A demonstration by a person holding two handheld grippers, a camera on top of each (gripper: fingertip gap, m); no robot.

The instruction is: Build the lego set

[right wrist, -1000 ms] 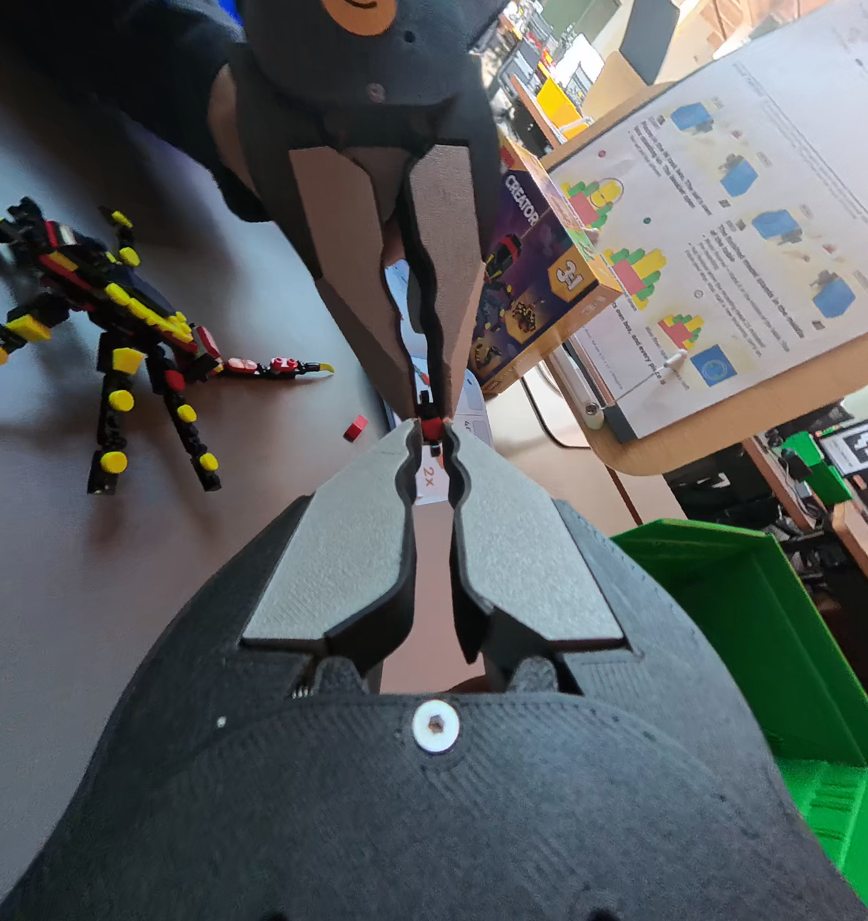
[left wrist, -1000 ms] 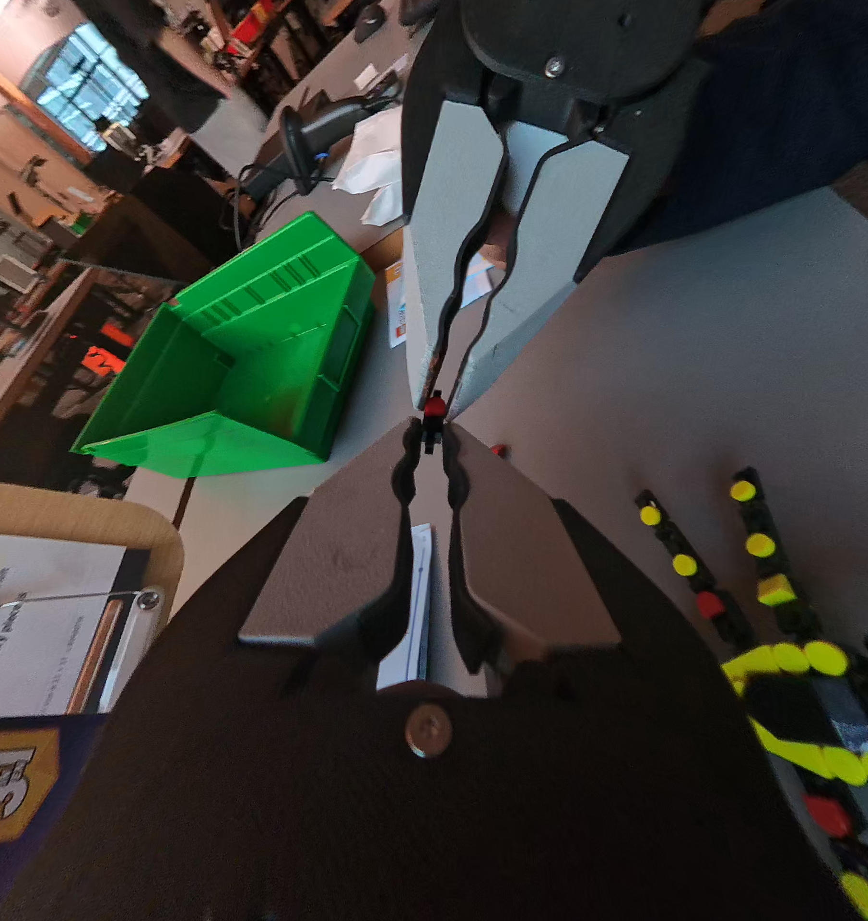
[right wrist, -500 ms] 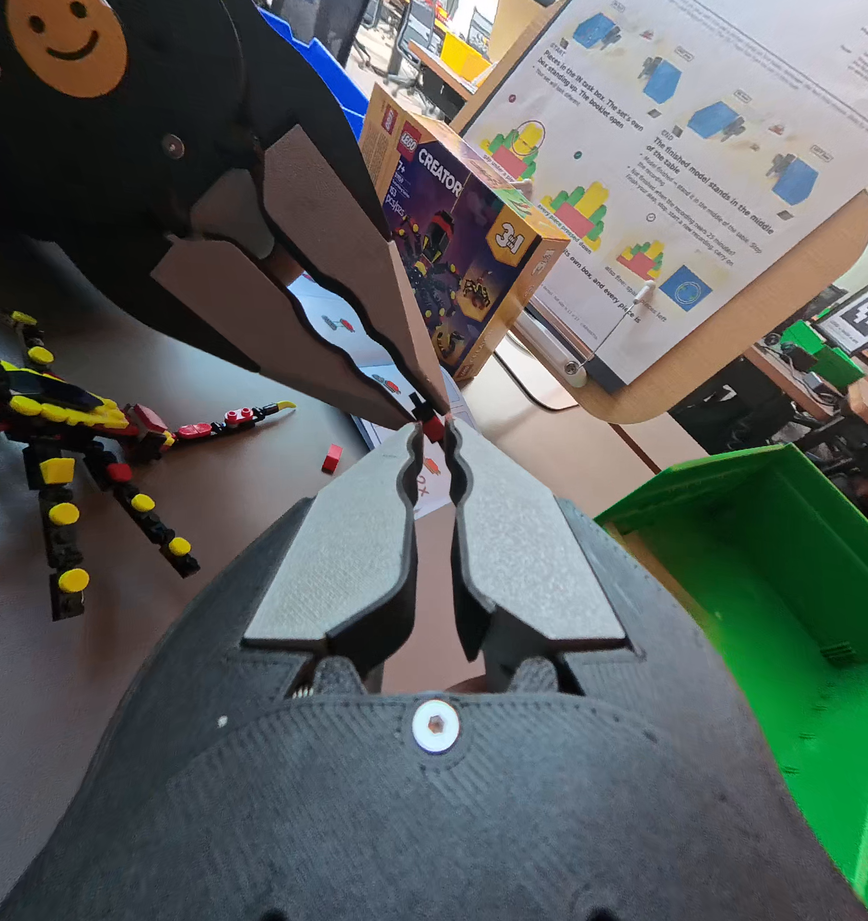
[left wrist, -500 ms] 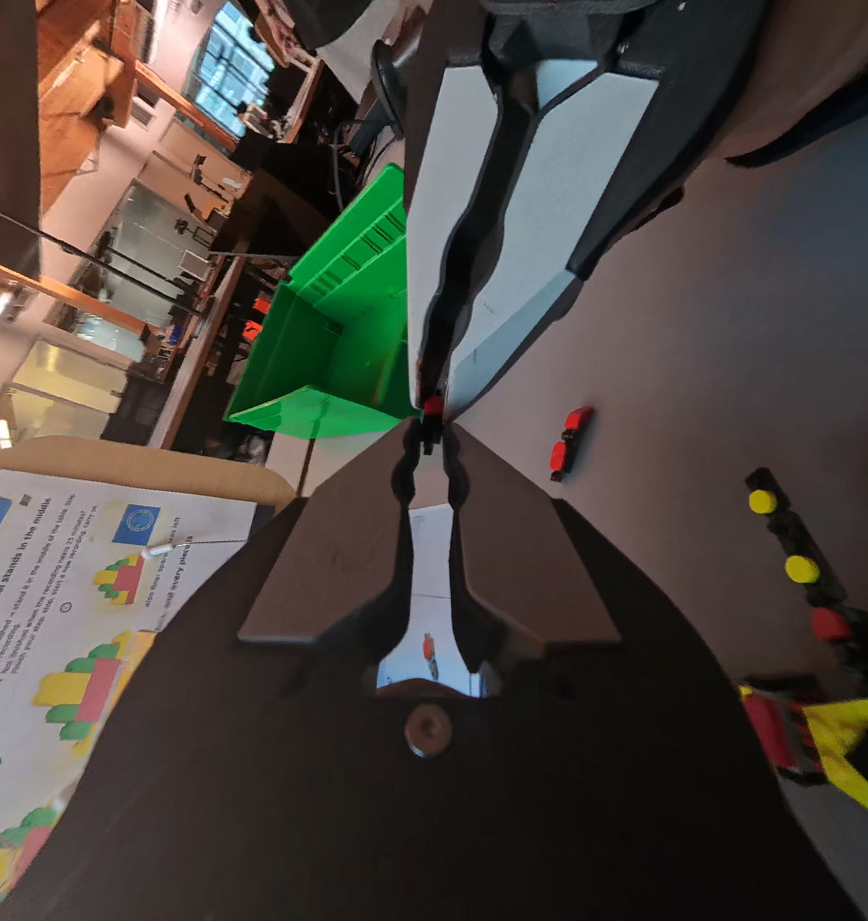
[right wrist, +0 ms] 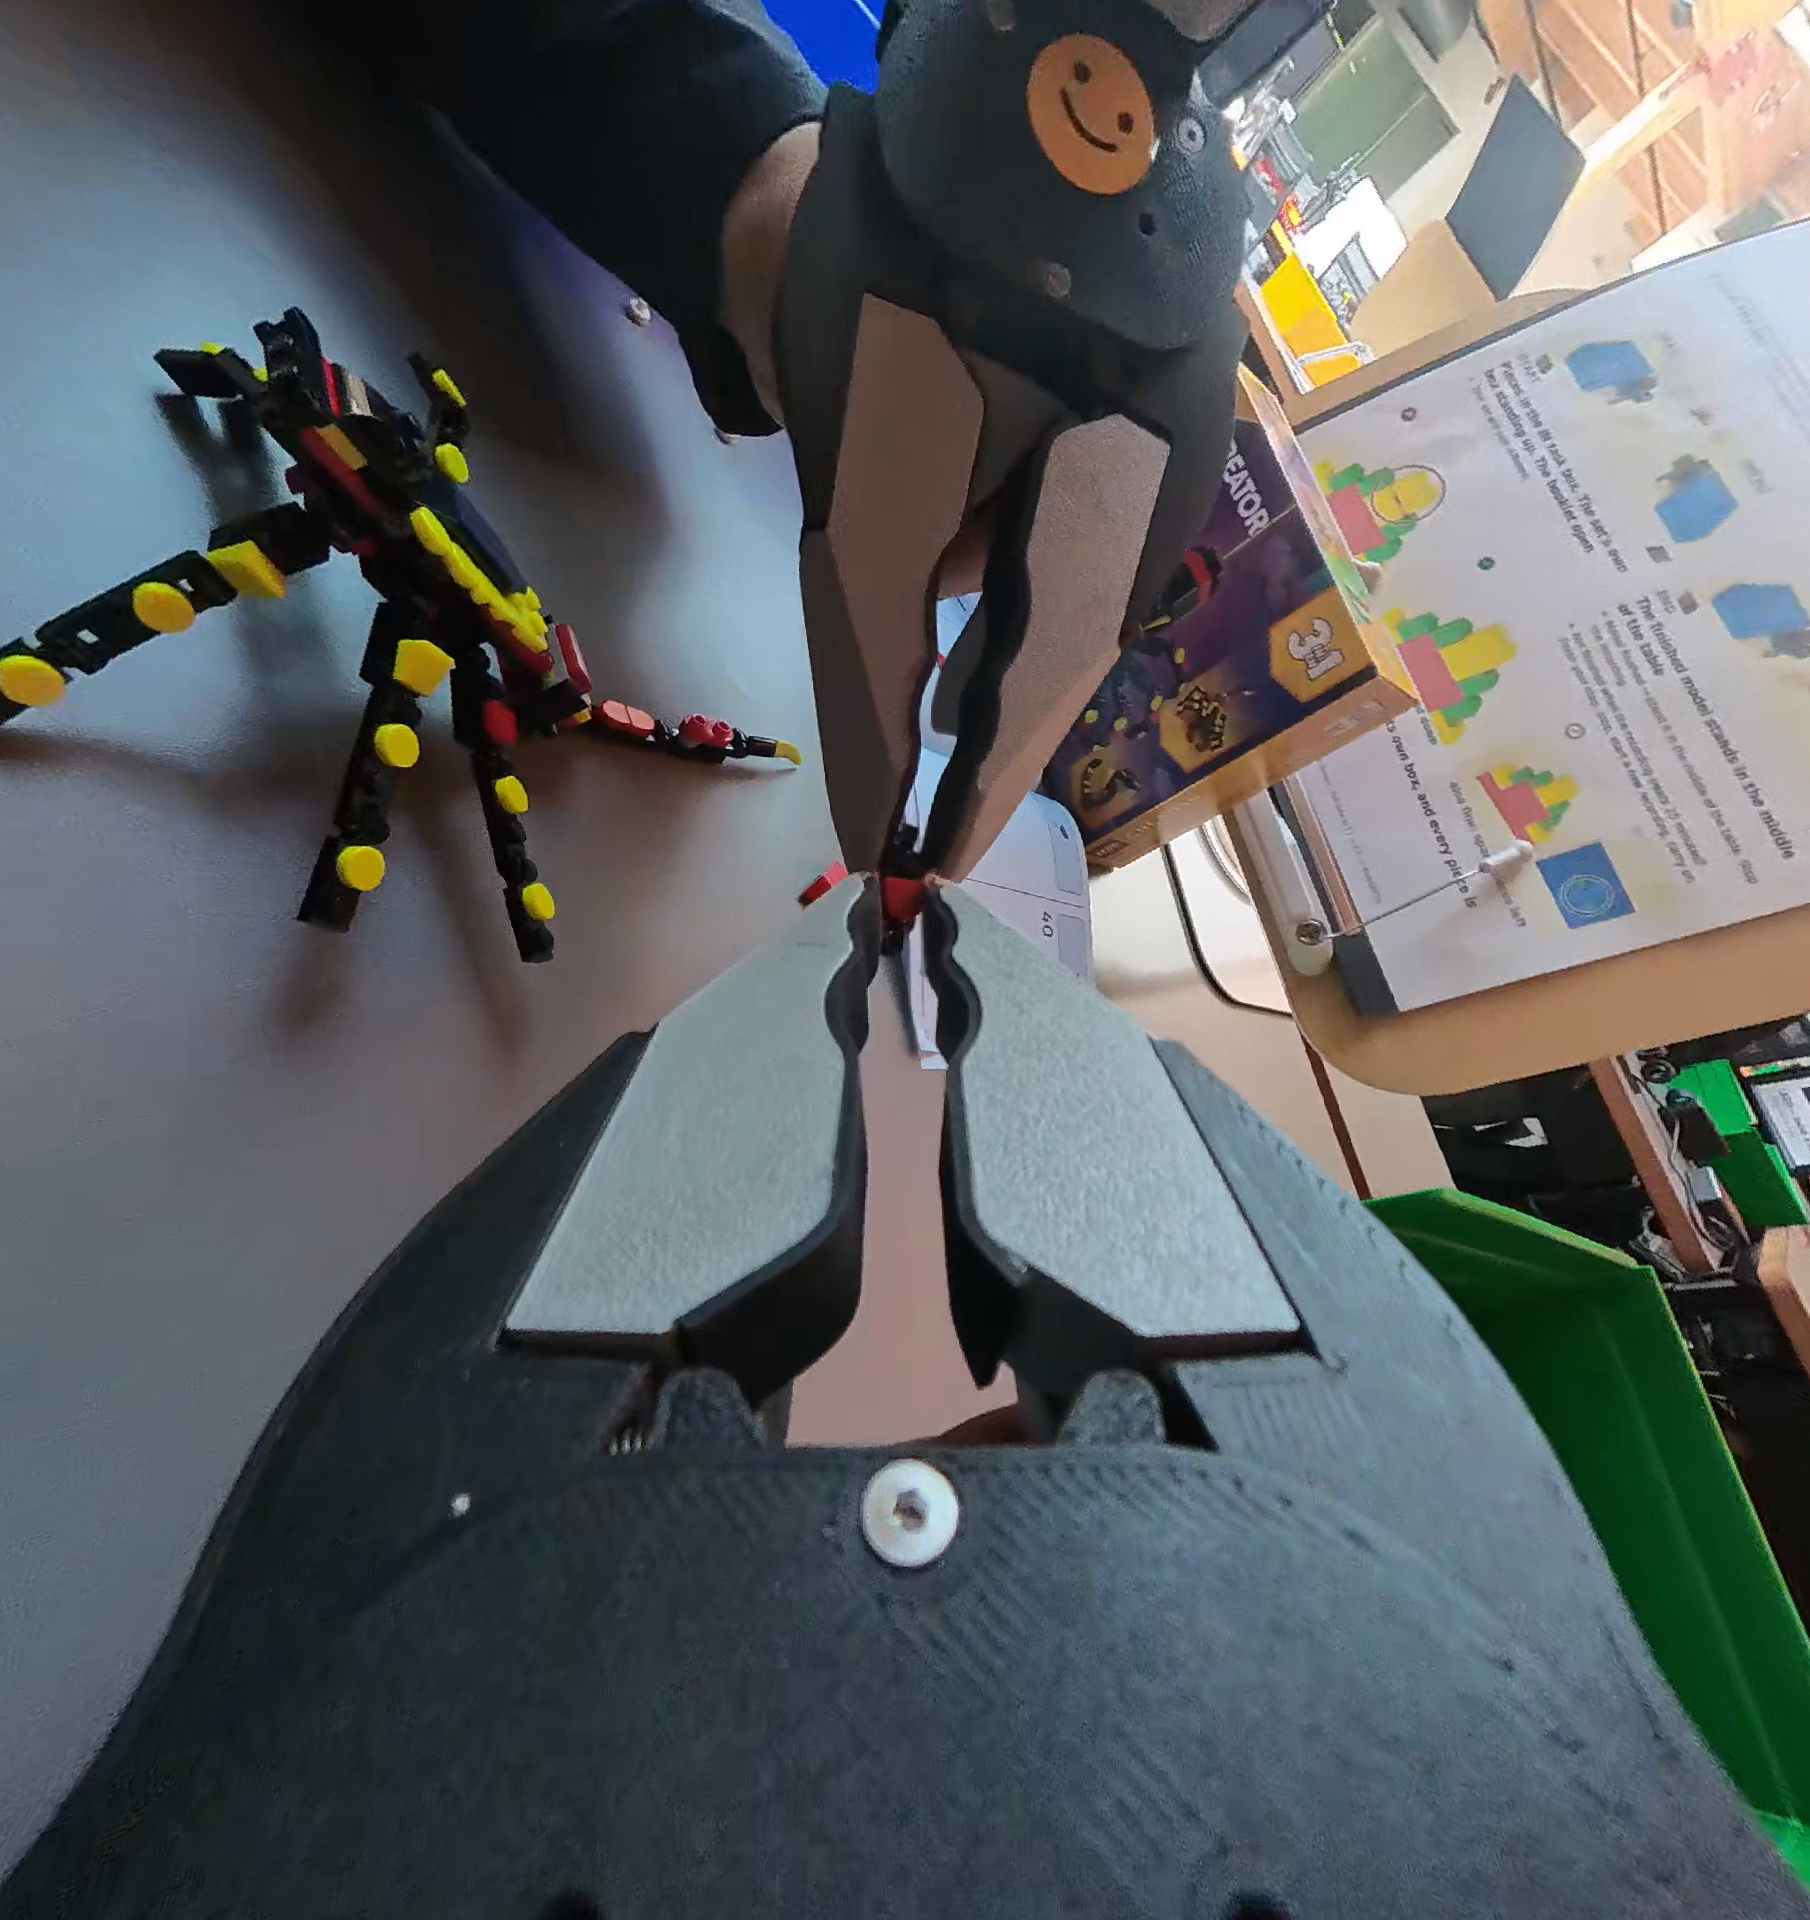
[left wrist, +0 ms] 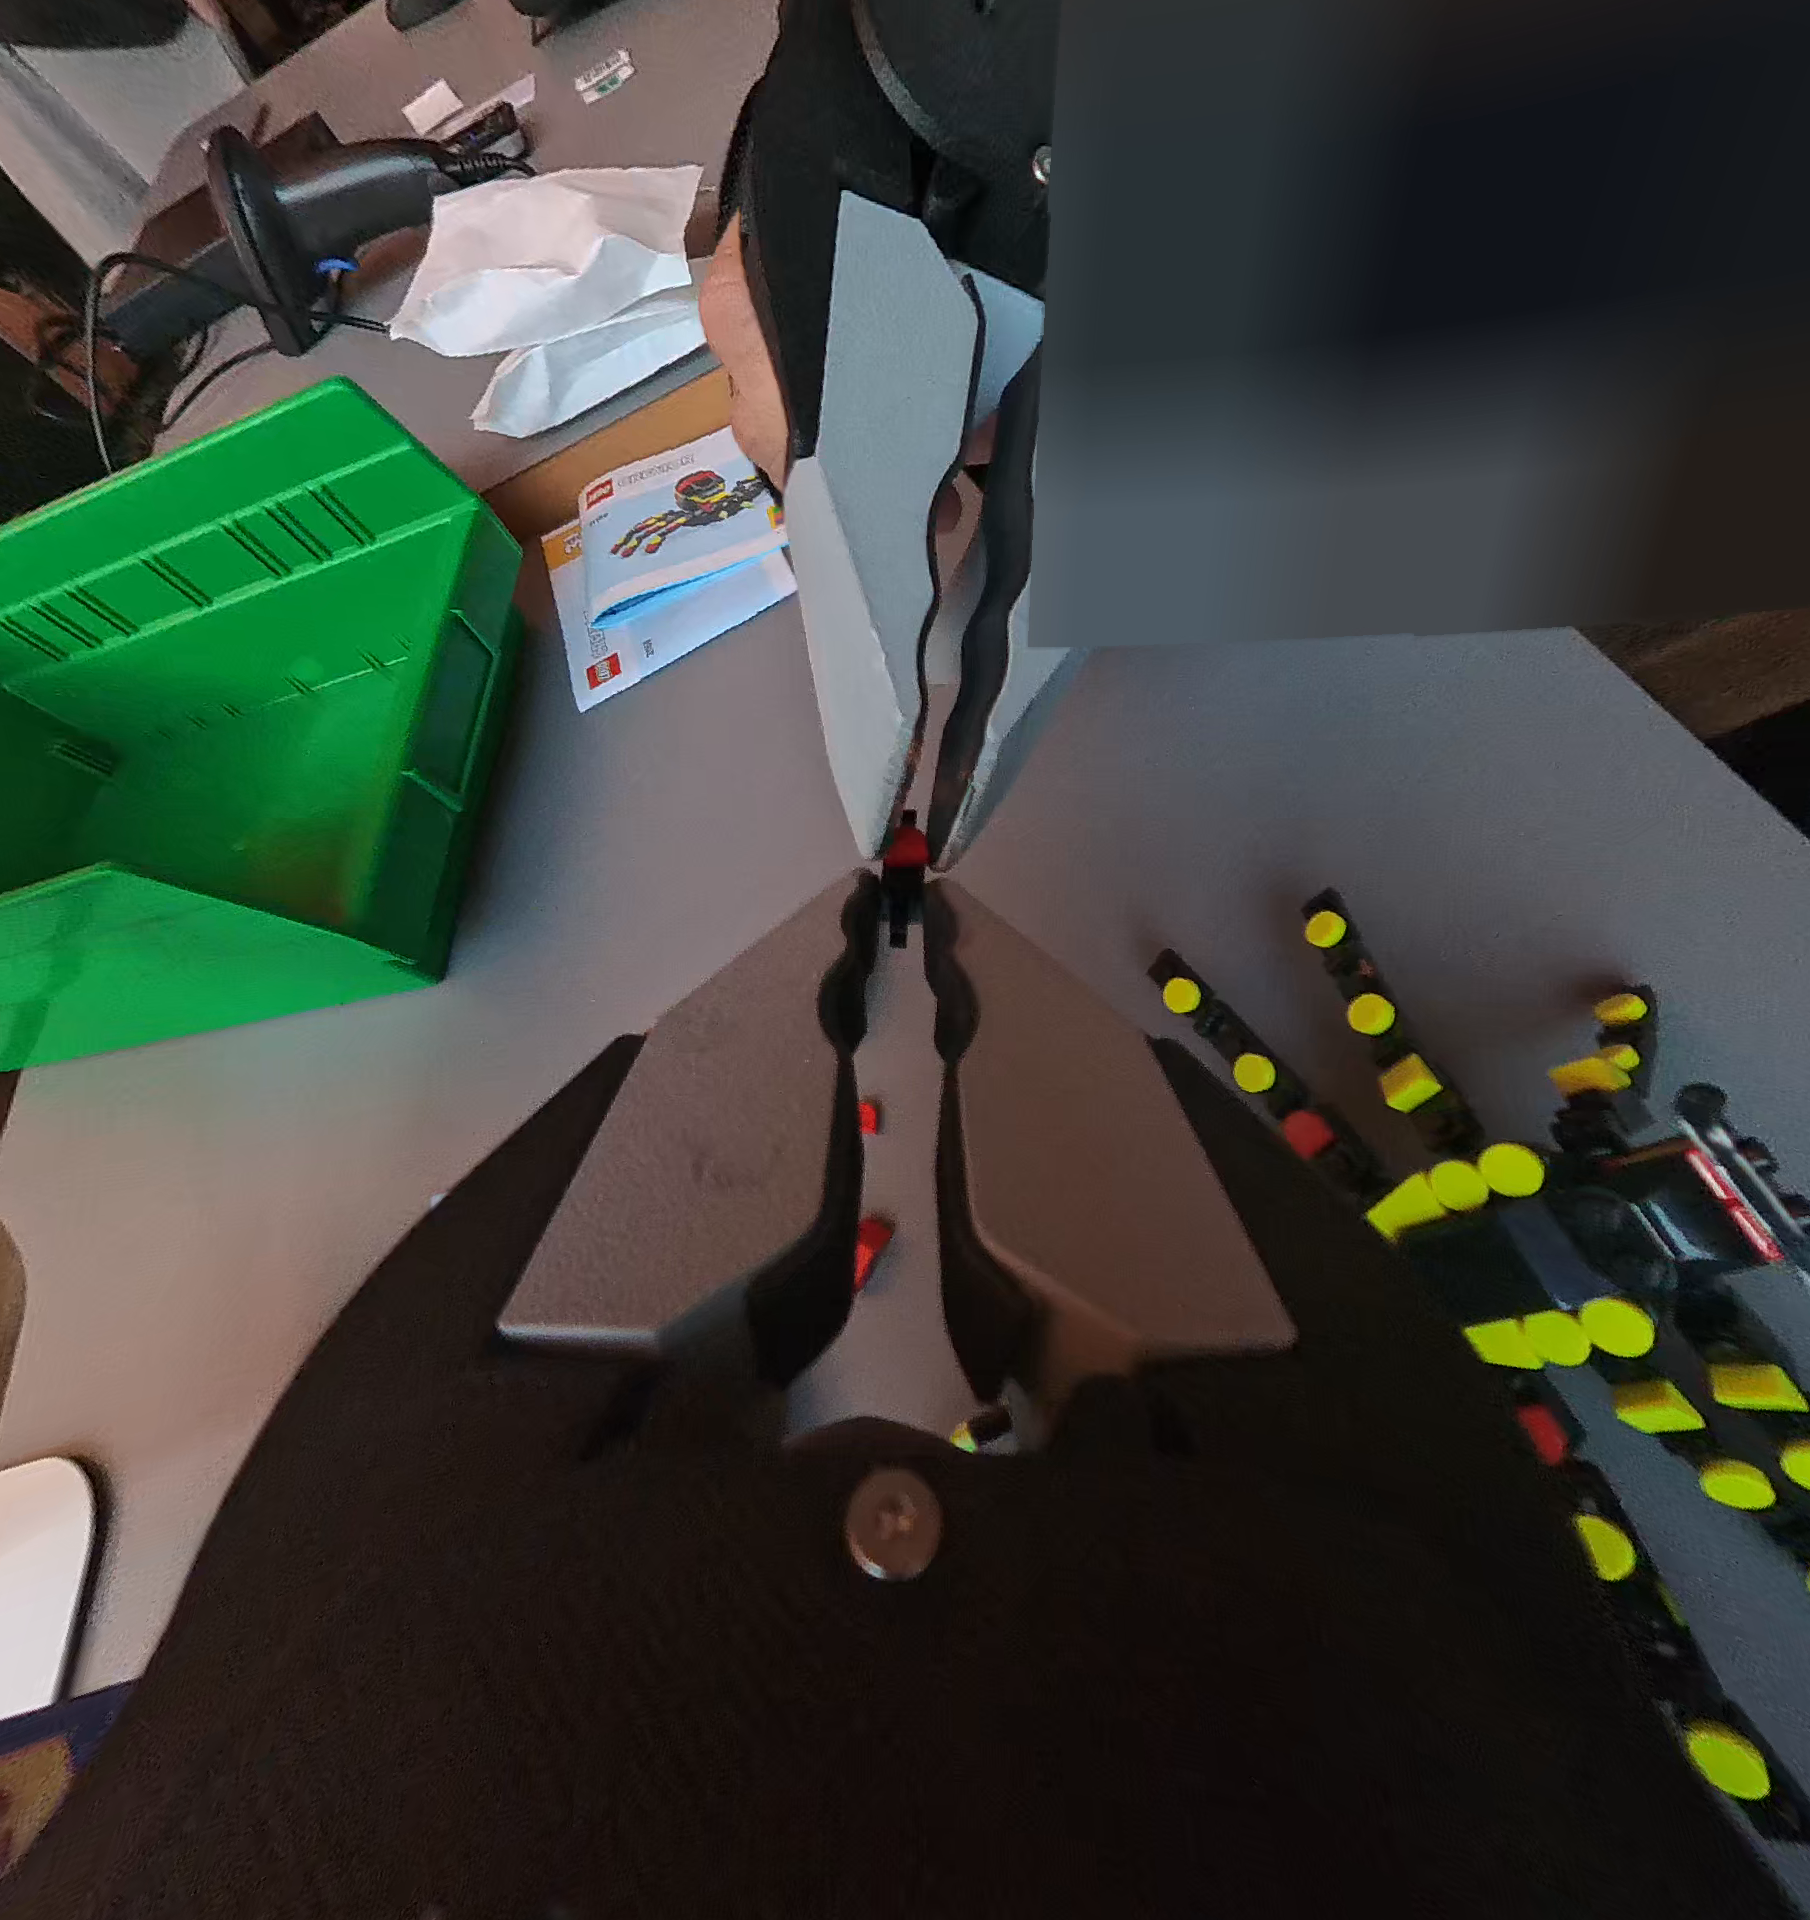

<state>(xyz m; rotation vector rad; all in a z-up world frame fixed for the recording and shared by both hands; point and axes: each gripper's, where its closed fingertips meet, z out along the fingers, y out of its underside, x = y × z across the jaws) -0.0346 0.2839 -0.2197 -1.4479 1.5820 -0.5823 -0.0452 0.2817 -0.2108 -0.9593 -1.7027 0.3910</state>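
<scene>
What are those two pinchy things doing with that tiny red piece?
A person holds a hand-held gripper in each hand. The left one and the right one meet tip to tip, both shut on a small red-and-black lego piece, held above the table. The black-and-yellow lego spider waits nearby.

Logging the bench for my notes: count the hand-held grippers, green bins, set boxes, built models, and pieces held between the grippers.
Hand-held grippers: 2 (left hand-held gripper, right hand-held gripper)
green bin: 1
set box: 1
built model: 1
small red-and-black piece, pinched between both: 1
Total: 6
</scene>
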